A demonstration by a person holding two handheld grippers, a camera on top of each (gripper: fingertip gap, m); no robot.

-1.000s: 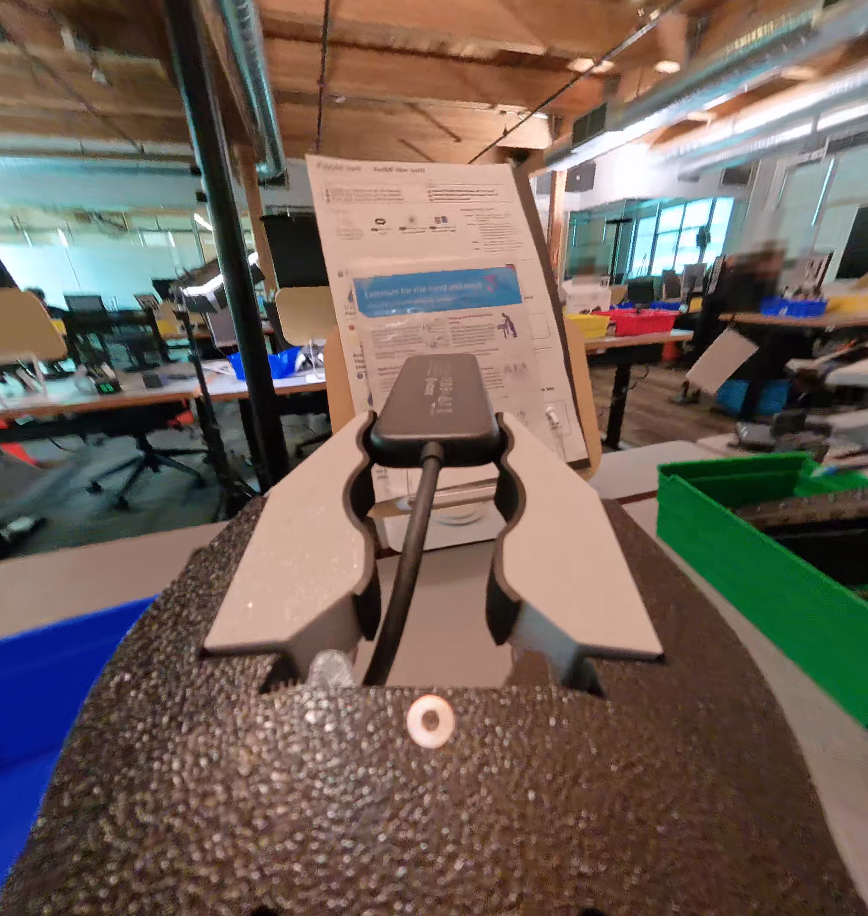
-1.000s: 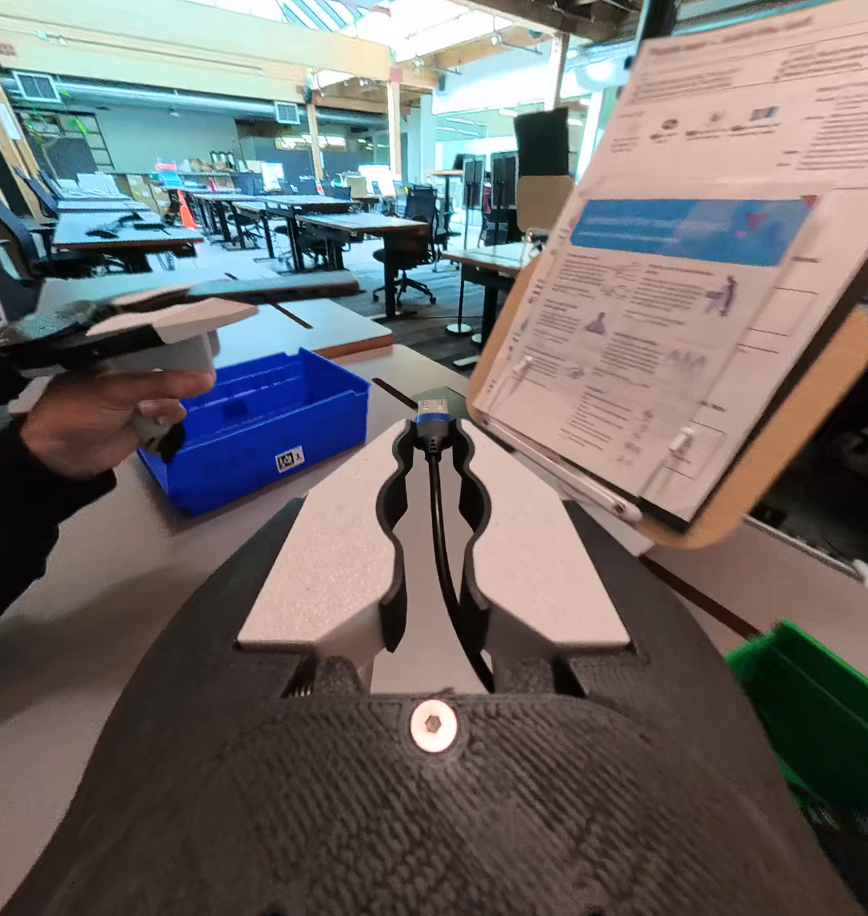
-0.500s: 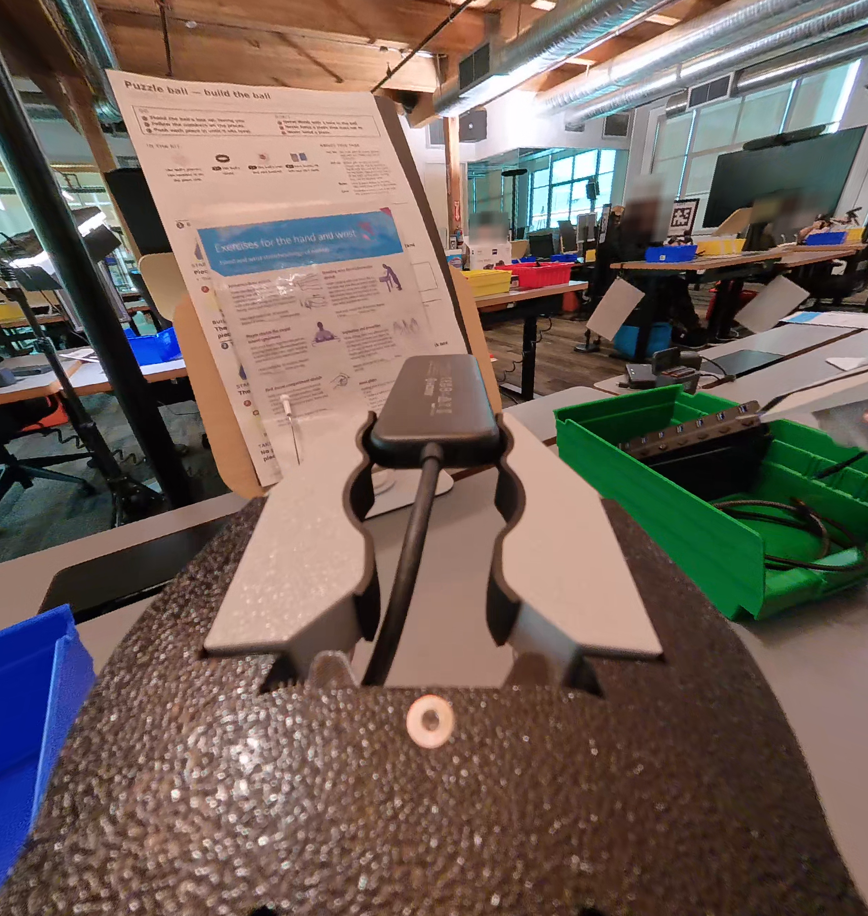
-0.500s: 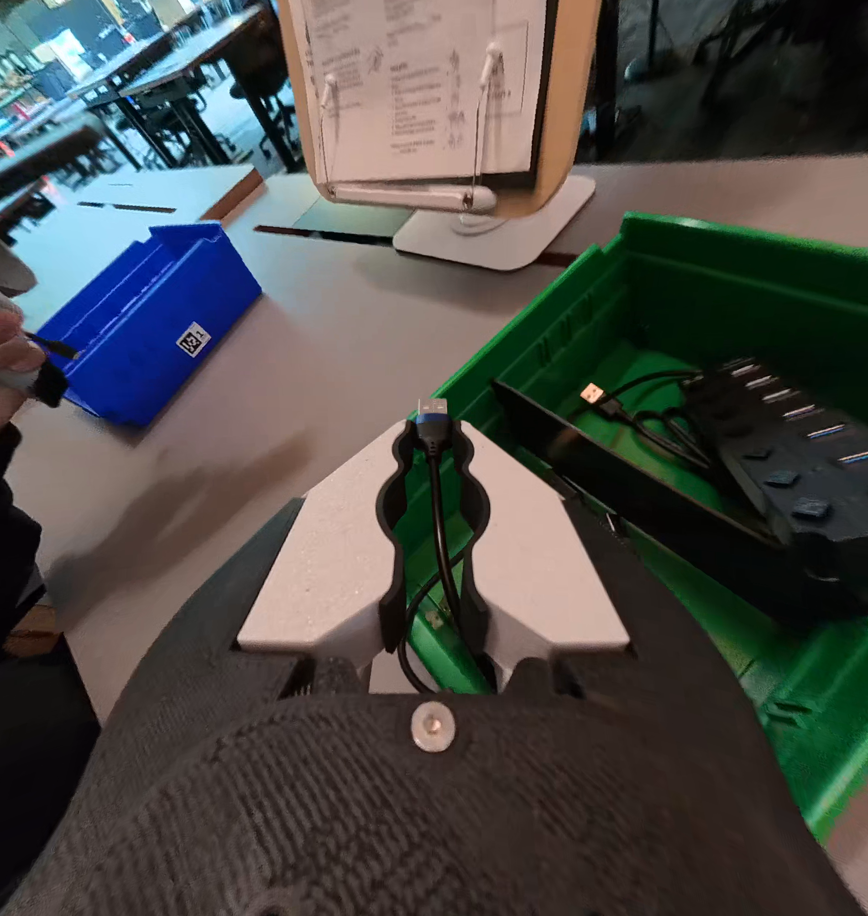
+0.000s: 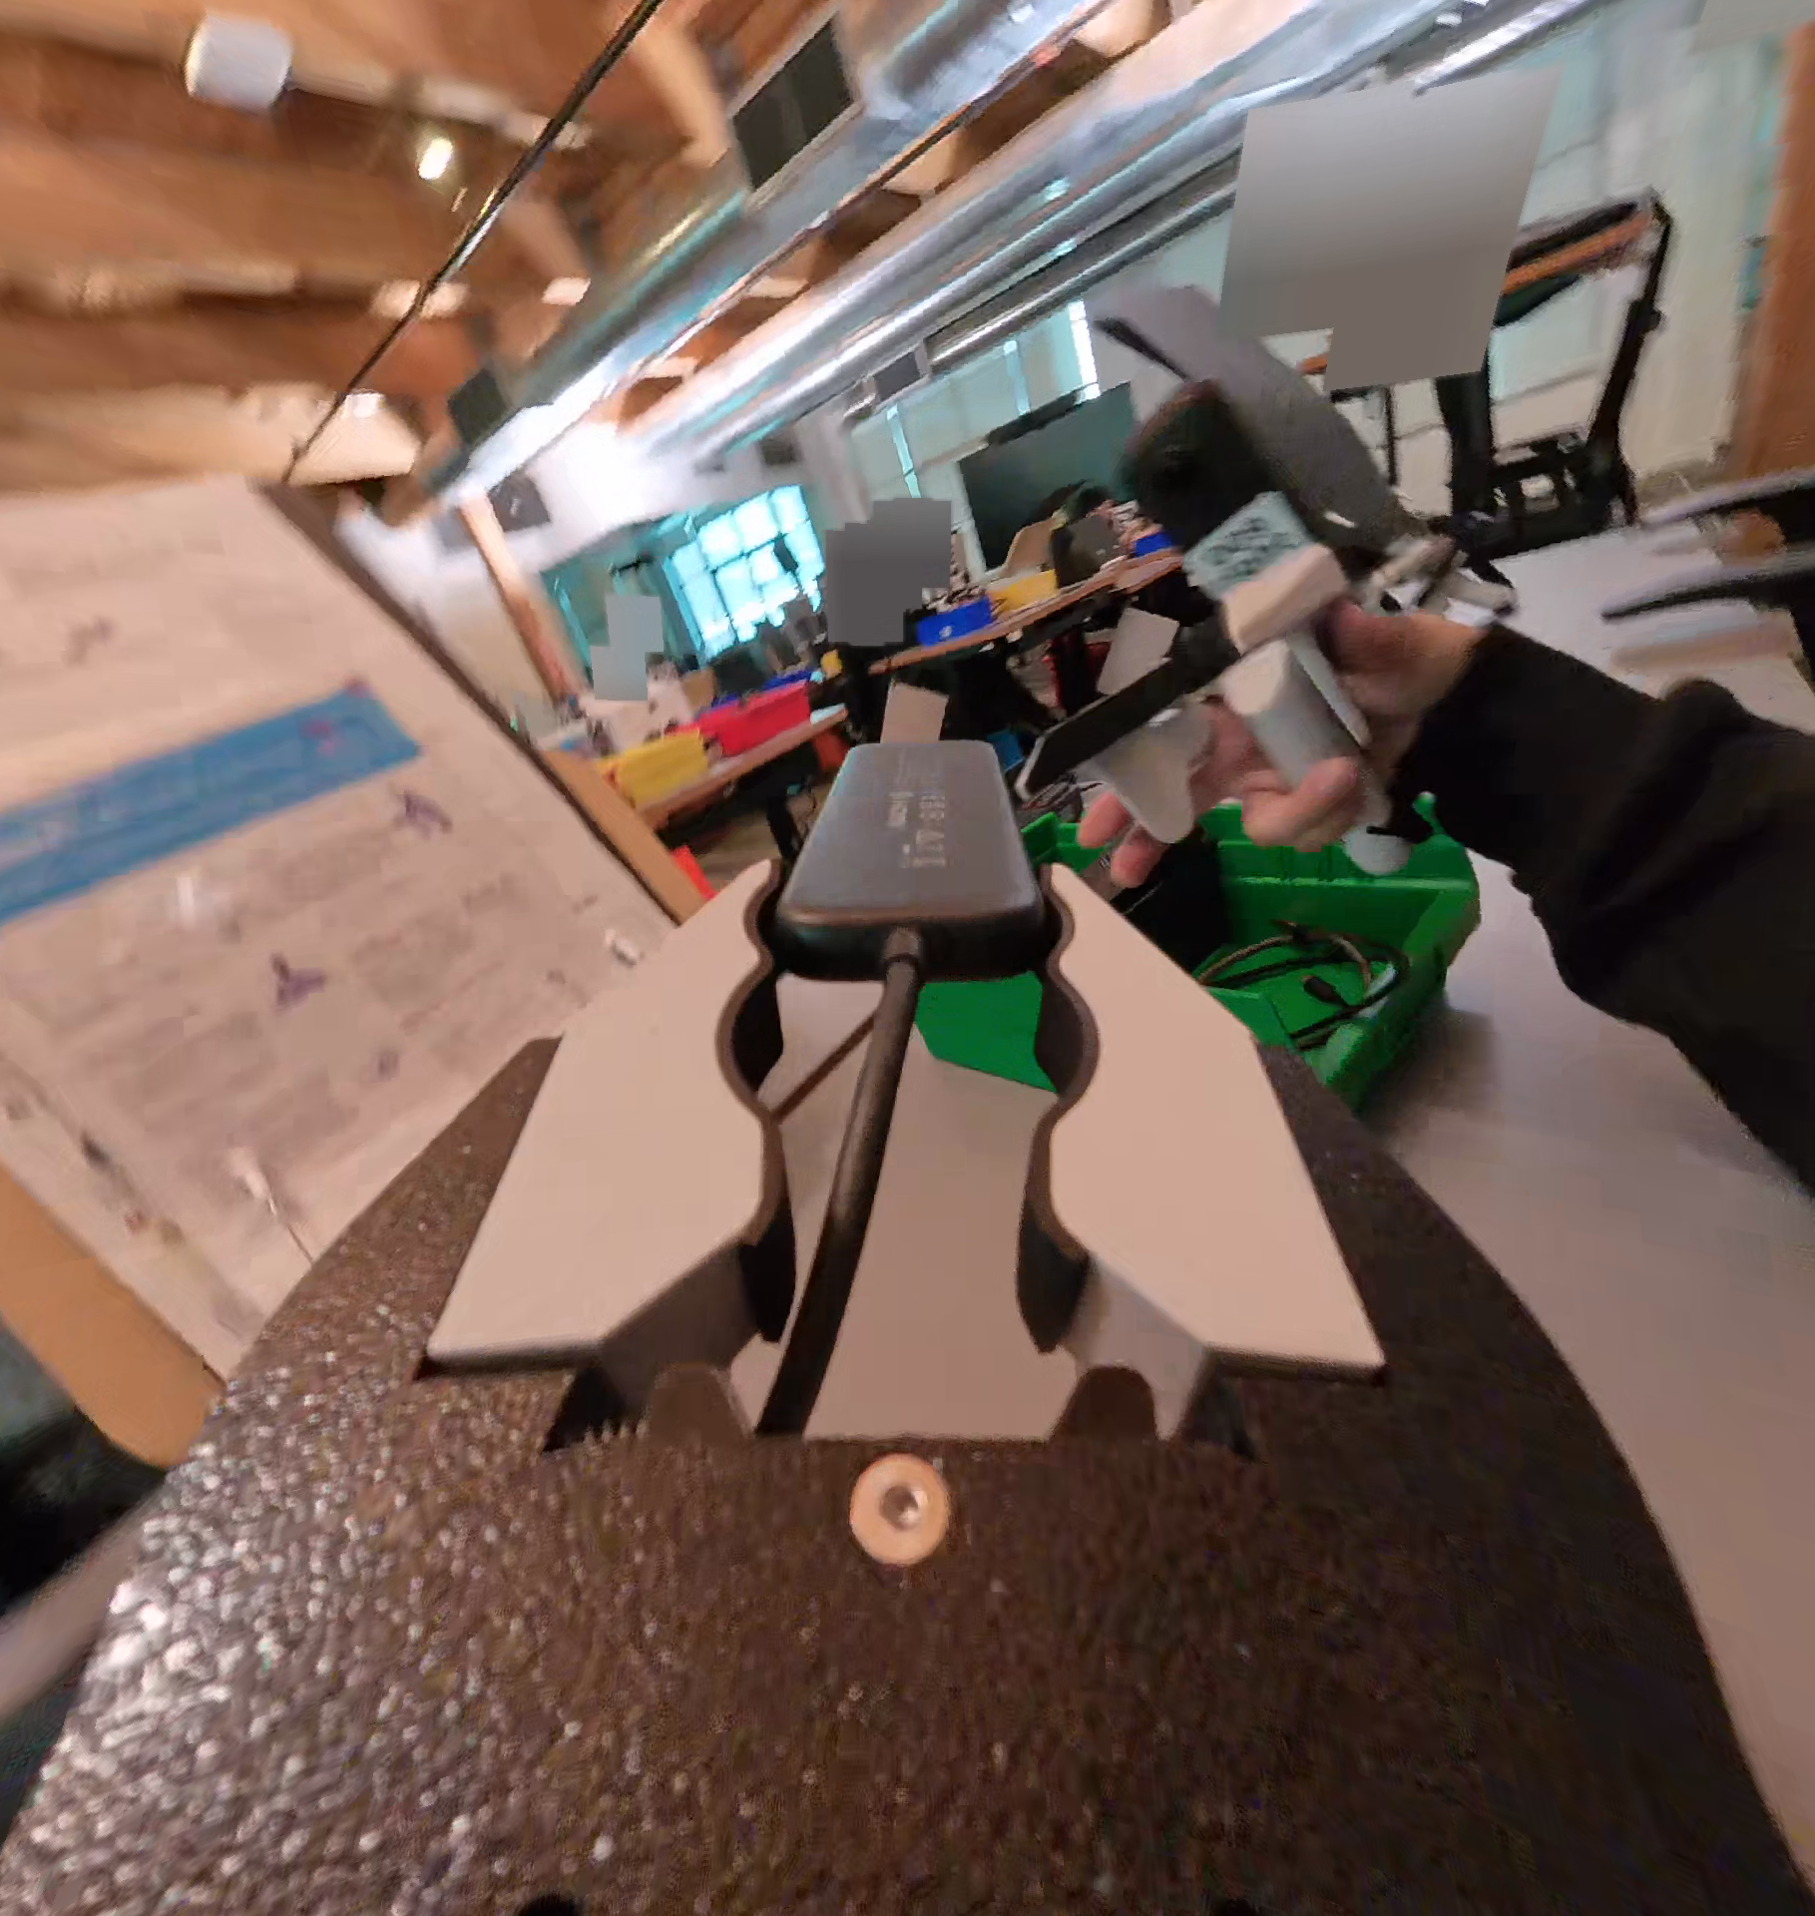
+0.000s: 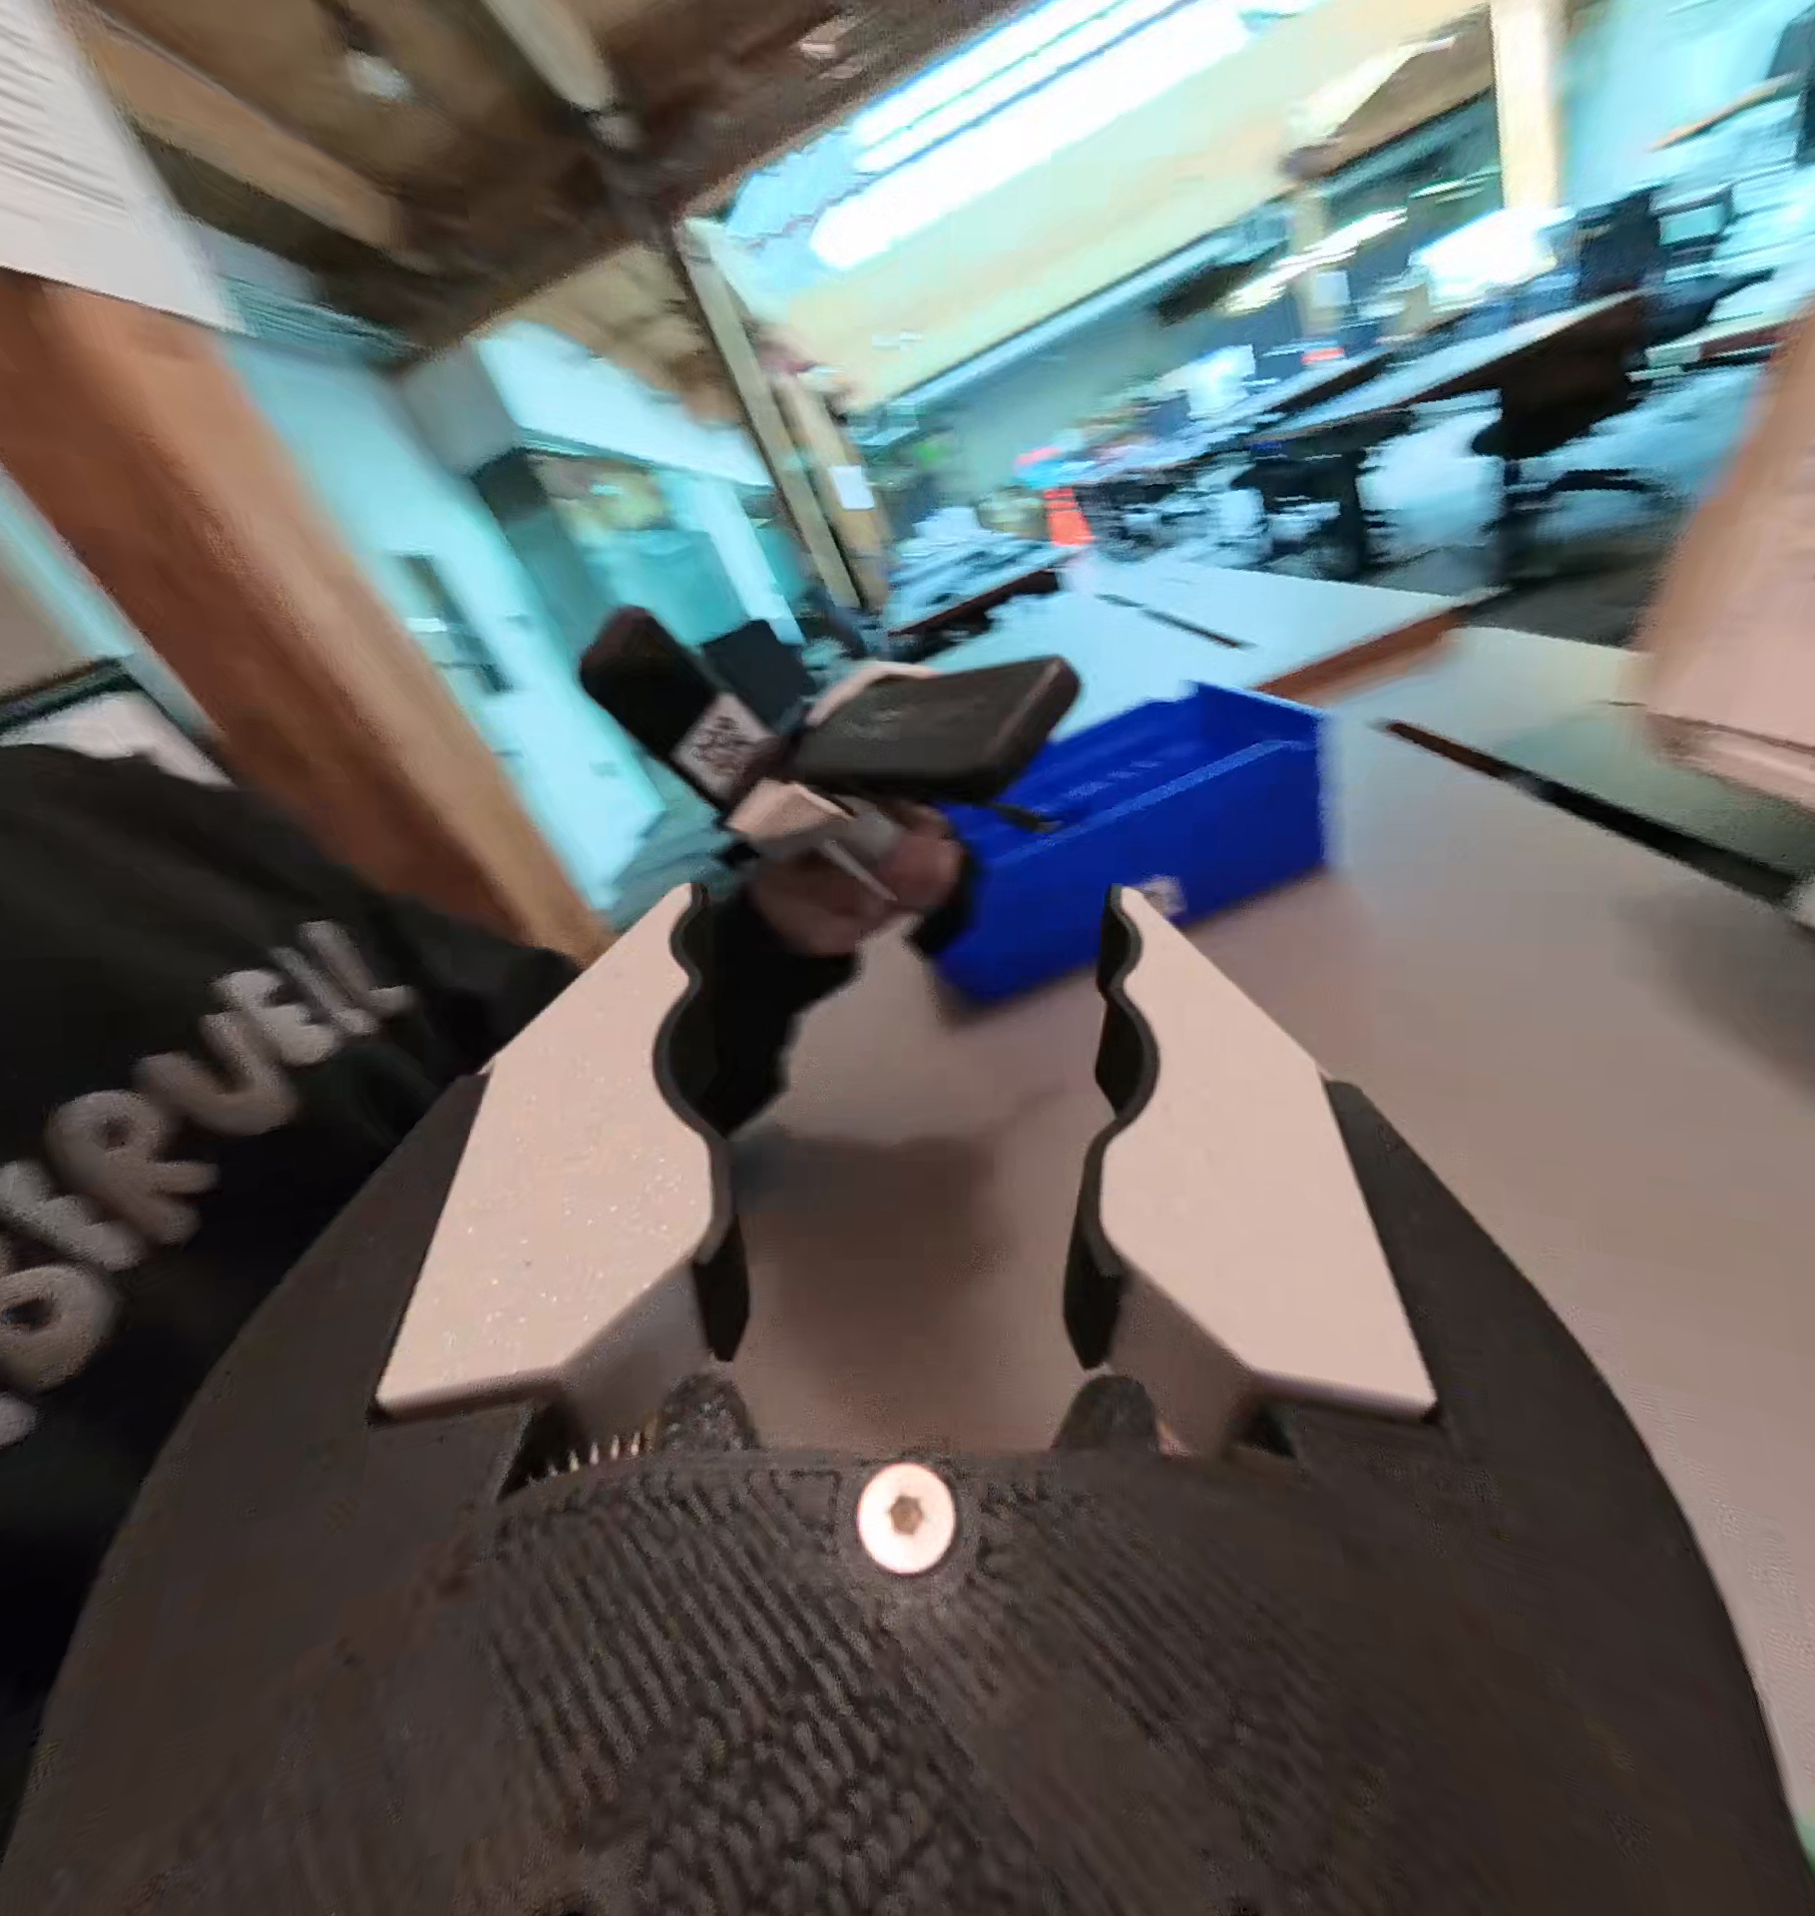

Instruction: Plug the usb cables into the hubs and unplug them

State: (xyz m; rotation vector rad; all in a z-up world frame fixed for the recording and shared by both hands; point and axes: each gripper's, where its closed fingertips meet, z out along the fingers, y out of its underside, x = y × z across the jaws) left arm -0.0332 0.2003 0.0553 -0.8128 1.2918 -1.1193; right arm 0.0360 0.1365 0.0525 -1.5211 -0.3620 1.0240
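My left gripper (image 5: pixel 908 912) is shut on a small black USB hub (image 5: pixel 913 840), whose black cable (image 5: pixel 851 1172) runs back between the fingers. The hub is held in the air above the table. The same hub (image 6: pixel 934 726) shows in the right wrist view, held by the other gripper in a person's hand. My right gripper (image 6: pixel 903 912) is open and empty, above the grey table (image 6: pixel 1504 1037). It also shows in the left wrist view (image 5: pixel 1121 715), held over the green bin (image 5: pixel 1328 933), where black cables (image 5: pixel 1307 975) lie.
A blue bin (image 6: pixel 1141 819) stands on the table beyond the right gripper. A document stand with printed sheets (image 5: pixel 208 881) rises close on the left of the left wrist view. The person's dark sleeve (image 5: pixel 1660 902) crosses the right side. Both views are motion-blurred.
My right gripper has opened and no longer holds the USB plug; it swung away from the green bin toward the left hand. My left gripper tilted and turned right, still holding the hub.
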